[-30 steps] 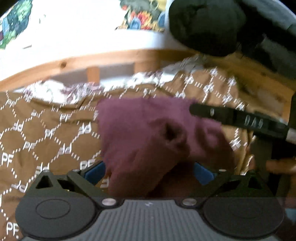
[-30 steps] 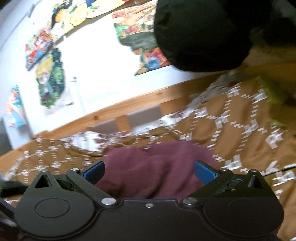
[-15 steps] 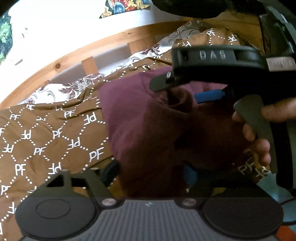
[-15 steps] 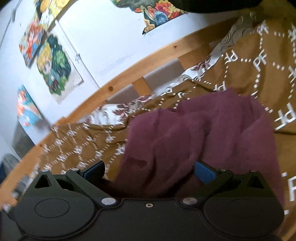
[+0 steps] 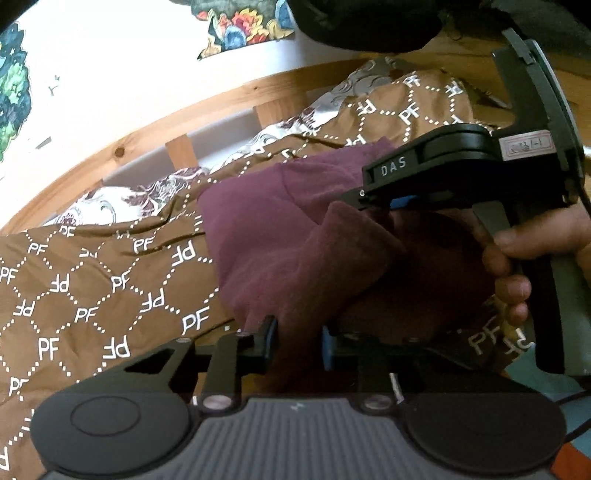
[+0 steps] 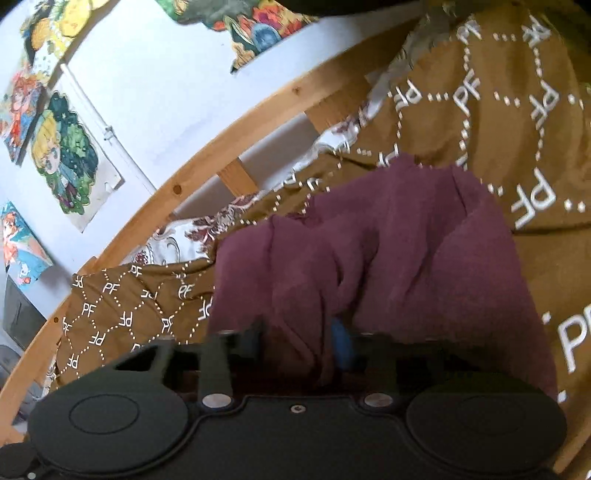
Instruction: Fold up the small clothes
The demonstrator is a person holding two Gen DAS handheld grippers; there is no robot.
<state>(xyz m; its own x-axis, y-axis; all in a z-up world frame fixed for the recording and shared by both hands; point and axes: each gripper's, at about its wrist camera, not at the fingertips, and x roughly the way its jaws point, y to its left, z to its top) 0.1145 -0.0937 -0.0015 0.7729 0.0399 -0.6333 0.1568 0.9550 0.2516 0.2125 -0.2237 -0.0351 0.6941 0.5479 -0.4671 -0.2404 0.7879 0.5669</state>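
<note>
A maroon garment (image 5: 280,236) lies bunched on a brown quilt printed with white PF letters (image 5: 92,288). My left gripper (image 5: 295,343) is shut on a fold of the garment at its near edge. My right gripper (image 6: 299,339) is shut on another fold of the same garment (image 6: 388,251). In the left wrist view the right gripper (image 5: 384,203) reaches in from the right, held by a hand, its fingers pinching the cloth's upper right part.
A wooden bed rail (image 5: 155,136) runs behind the quilt, with a white wall and colourful posters (image 6: 66,158) beyond. A floral sheet (image 5: 110,199) shows at the quilt's far edge. A dark bundle (image 5: 369,22) sits at the top right.
Both grippers were open around the garment a second ago and have since closed on its folds. The right gripper has come in close beside the left one.
</note>
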